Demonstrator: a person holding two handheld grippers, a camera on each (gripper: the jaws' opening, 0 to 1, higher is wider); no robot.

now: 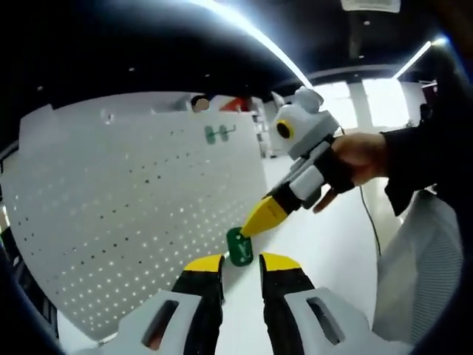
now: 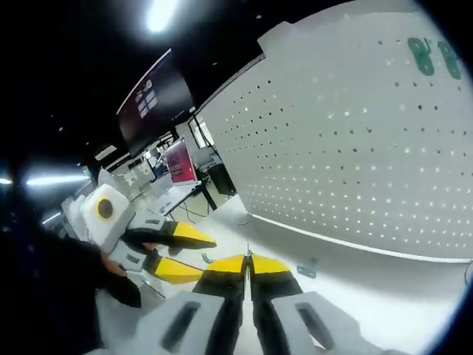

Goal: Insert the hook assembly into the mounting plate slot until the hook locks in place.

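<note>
A small green hook assembly (image 1: 239,246) stands on the white table at the foot of the white pegboard mounting plate (image 1: 133,200). My right gripper (image 1: 251,224), held by a hand, reaches in from the right and its yellow tips pinch the piece's upper corner. In the right gripper view those jaws (image 2: 247,265) are pressed together with only a thin sliver poking out between them. My left gripper (image 1: 242,263) is open just below the green piece, one jaw on each side. It also appears in the right gripper view (image 2: 194,255), jaws apart, beside the pegboard (image 2: 355,148).
Two green hooks (image 1: 218,134) hang high on the pegboard, seen too in the right gripper view (image 2: 432,55). A small grey clip (image 2: 307,270) lies on the table near the board's base. White tabletop (image 1: 325,251) spreads to the right; desks and monitors (image 2: 177,166) stand beyond.
</note>
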